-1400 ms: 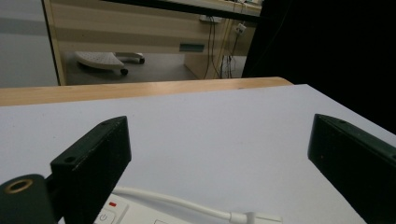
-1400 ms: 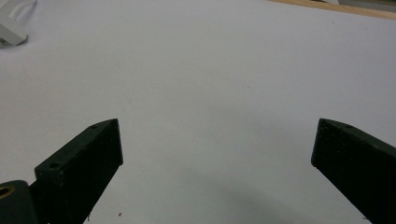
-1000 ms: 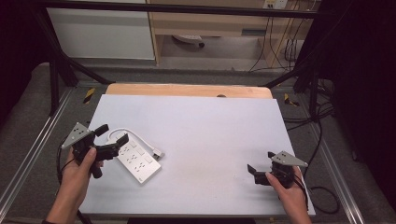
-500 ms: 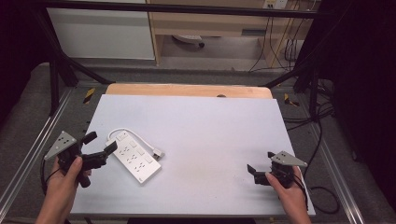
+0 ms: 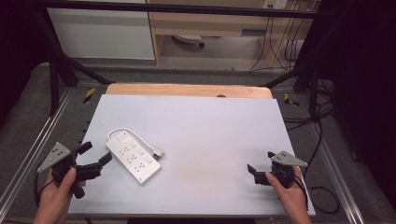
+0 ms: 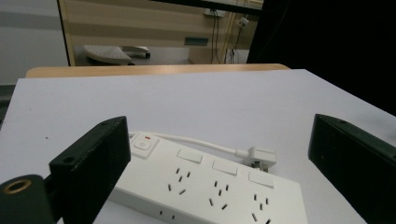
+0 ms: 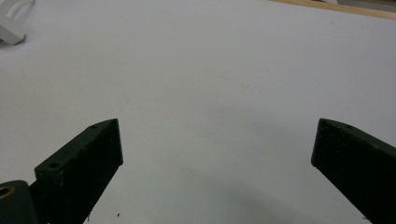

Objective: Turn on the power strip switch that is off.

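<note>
A white table [image 5: 196,126] carried a white power strip [image 5: 133,159] lying flat and slantwise on its left half, with a thin white cable [image 5: 140,138] looping along its far side and ending in a plug [image 5: 158,152] just beside it. The left gripper [image 5: 96,156] hovered at the table's near-left edge, jaws spread wide and empty, pointing at the strip from just beside it, while the right gripper [image 5: 257,170] sat near the near-right corner, well apart from the strip, jaws likewise spread over bare tabletop. A small red-marked switch [image 6: 142,144] sat at the strip's cable end.
</note>
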### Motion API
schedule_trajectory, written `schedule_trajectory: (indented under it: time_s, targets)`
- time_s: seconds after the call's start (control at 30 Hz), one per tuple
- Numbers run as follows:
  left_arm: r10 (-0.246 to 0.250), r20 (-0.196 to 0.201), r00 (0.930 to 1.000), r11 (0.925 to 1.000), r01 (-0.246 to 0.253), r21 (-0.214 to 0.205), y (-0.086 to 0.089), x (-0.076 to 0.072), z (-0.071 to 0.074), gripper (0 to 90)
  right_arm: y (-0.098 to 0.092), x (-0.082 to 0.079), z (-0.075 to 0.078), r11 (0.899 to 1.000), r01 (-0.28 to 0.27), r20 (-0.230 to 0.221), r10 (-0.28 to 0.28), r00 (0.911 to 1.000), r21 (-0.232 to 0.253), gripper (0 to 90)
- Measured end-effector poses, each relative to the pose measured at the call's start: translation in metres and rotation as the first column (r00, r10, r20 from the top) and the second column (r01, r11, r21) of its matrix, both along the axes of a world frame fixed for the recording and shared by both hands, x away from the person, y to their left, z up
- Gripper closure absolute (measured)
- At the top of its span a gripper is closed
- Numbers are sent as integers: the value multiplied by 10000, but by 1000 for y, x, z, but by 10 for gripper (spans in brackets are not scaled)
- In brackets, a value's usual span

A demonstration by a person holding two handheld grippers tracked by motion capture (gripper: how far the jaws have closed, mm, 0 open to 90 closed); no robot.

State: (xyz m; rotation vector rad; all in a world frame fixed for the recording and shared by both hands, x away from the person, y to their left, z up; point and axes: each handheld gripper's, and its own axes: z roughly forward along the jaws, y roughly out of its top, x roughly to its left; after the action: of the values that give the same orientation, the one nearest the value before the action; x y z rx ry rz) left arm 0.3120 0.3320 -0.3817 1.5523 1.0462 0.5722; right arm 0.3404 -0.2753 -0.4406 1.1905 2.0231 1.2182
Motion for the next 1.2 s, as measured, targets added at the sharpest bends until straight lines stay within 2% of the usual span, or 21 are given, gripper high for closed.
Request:
schedule_trajectory:
  time_s: [0.27, 0.47, 0.87, 1.07, 1.2]
  targets:
    - [-30, -184, 9998, 9999, 32, 99, 5, -8, -14, 58, 0, 0, 0, 10000, 2, -10, -2, 10000, -10, 26]
    - [42, -307, 9995, 10000, -41, 13, 9, -10, -24, 61, 0, 0, 0, 10000, -17, -32, 17, 10000, -3, 26]
    - [-5, -866, 9962, 9998, 24, 219, 6, -9, -44, 74, 0, 0, 0, 10000, -24, -45, 24, 10000, -5, 26]
    - [-250, -1267, 9916, 9970, 341, 696, 0, -8, -51, 75, 0, 0, -1, 10000, -28, -62, 28, 10000, -31, 26]
    - [-384, -1667, 9853, 9907, 594, 1226, -6, -8, -56, 74, 0, 0, -1, 10000, -61, -115, 60, 9999, -45, 26]
